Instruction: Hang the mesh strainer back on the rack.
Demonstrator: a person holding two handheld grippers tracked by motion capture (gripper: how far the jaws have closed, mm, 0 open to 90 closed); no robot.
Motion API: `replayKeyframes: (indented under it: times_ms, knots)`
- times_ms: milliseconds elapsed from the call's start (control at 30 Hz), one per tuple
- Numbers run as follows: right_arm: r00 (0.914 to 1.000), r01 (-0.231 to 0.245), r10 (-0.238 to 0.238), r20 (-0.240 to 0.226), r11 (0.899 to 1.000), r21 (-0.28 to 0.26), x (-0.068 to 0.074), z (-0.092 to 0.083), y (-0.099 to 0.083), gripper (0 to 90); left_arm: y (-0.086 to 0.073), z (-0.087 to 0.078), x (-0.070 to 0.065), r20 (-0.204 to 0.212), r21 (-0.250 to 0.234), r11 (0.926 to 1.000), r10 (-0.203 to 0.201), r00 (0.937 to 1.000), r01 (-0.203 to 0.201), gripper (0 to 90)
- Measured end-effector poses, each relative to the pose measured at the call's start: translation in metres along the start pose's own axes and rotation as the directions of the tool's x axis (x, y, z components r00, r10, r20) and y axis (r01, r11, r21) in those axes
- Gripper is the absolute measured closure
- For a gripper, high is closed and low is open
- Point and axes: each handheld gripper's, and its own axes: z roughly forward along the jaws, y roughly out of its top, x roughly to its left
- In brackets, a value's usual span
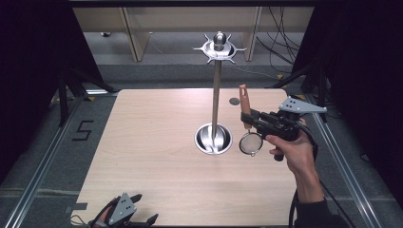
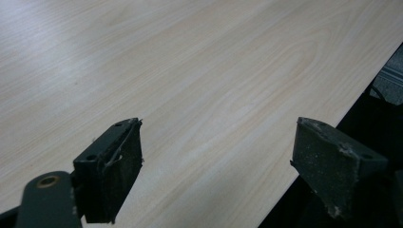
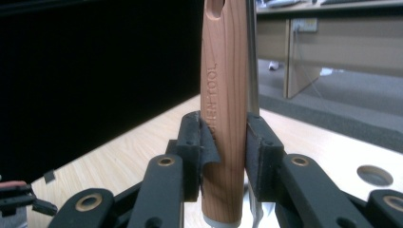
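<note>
Pale wood-grain tabletop (image 1: pixel 157 156), silver metal stand (image 1: pixel 216 95), reddish-brown wooden strainer handle (image 3: pixel 223 109) with silver mesh sieve (image 1: pixel 250 143), black gripper pads (image 3: pixel 197 147), grey triangular plate (image 1: pixel 302 105).

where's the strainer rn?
High view: the strainer hangs mesh-down from the right gripper, clamped by its wooden handle, just right of the rack's steel base.

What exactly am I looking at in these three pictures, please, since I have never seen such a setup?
A person sits at a wooden table holding a hand-held gripper in each hand. One picture looks down from above; the other two come from cameras riding on the grippers. On the table stands a metal utensil stand with hooks on top and a round base. The right gripper is clamped on the wooden handle of a small mesh strainer, held upright above the table. The left gripper sits open and empty near the table's near edge.
</note>
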Motion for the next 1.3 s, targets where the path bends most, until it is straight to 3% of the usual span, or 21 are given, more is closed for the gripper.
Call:
replayKeyframes:
  times_ms: [67, 133, 200, 233, 267, 300, 433, 533, 633, 733, 967, 1300]
  knots:
    - [0.9999, -0.016, 0.016, -0.006, 1.0, -0.003, 0.003, -0.002, 0.002, 71.2, -0.001, 0.002, -0.001, -0.005, -0.001, 0.9998, -0.019, 0.9998, 0.019, 16.5]
    - [1.0, -0.002, 0.002, -0.008, 1.0, -0.021, 0.004, -0.003, 0.007, 71.2, 0.0, 0.004, -0.003, 0.003, -0.013, 0.9992, -0.038, 0.9993, 0.038, 16.4]
    - [0.9999, 0.002, -0.002, -0.012, 0.999, -0.034, 0.004, -0.004, 0.012, 71.2, 0.001, 0.003, -0.002, 0.021, 0.001, 0.9998, -0.022, 0.9995, 0.022, 16.4]
    - [0.9999, 0.009, -0.009, -0.011, 0.999, -0.039, 0.004, -0.004, 0.015, 71.2, 0.001, 0.004, -0.001, 0.001, 0.004, 1.0, -0.002, 1.0, 0.002, 16.4]
    - [0.9999, -0.005, 0.005, -0.012, 0.999, -0.038, 0.004, -0.004, 0.018, 71.2, 0.001, 0.005, -0.002, 0.008, -0.008, 0.9999, -0.014, 0.9999, 0.014, 16.4]
    - [0.9998, -0.016, 0.016, -0.015, 0.999, -0.044, 0.005, -0.005, 0.02, 71.2, 0.002, 0.004, -0.001, 0.016, 0.009, 1.0, 0.0, 0.9999, 0.0, 16.4]
    - [0.9997, 0.02, -0.021, -0.008, 0.998, -0.054, 0.003, -0.003, 0.032, 71.2, 0.002, 0.005, -0.002, 0.02, -0.002, 0.9998, -0.018, 0.9996, 0.018, 16.4]
    - [0.9996, 0.026, -0.027, -0.01, 0.998, -0.051, 0.003, -0.001, 0.039, 71.2, 0.002, 0.005, -0.002, 0.022, 0.0, 0.9999, -0.011, 0.9997, 0.011, 16.4]
    - [0.9997, 0.02, -0.021, -0.015, 0.998, -0.055, 0.005, 0.001, 0.046, 71.2, 0.002, 0.006, -0.003, 0.022, -0.009, 0.9995, -0.031, 0.9993, 0.031, 16.4]
    - [0.9994, 0.024, -0.026, -0.025, 0.998, -0.054, 0.006, 0.004, 0.055, 71.2, 0.002, 0.004, -0.001, 0.012, 0.011, 0.9999, -0.002, 0.9999, 0.002, 16.4]
    - [0.9984, 0.044, -0.046, -0.034, 0.997, -0.062, 0.007, 0.013, 0.065, 71.2, 0.001, 0.003, -0.002, 0.013, 0.001, 0.9999, -0.015, 0.9998, 0.015, 16.5]
    - [0.9992, 0.012, -0.013, -0.038, 0.999, -0.041, 0.003, 0.018, 0.065, 71.2, 0.0, 0.003, -0.003, 0.016, -0.009, 0.9993, -0.036, 0.9992, 0.036, 16.4]
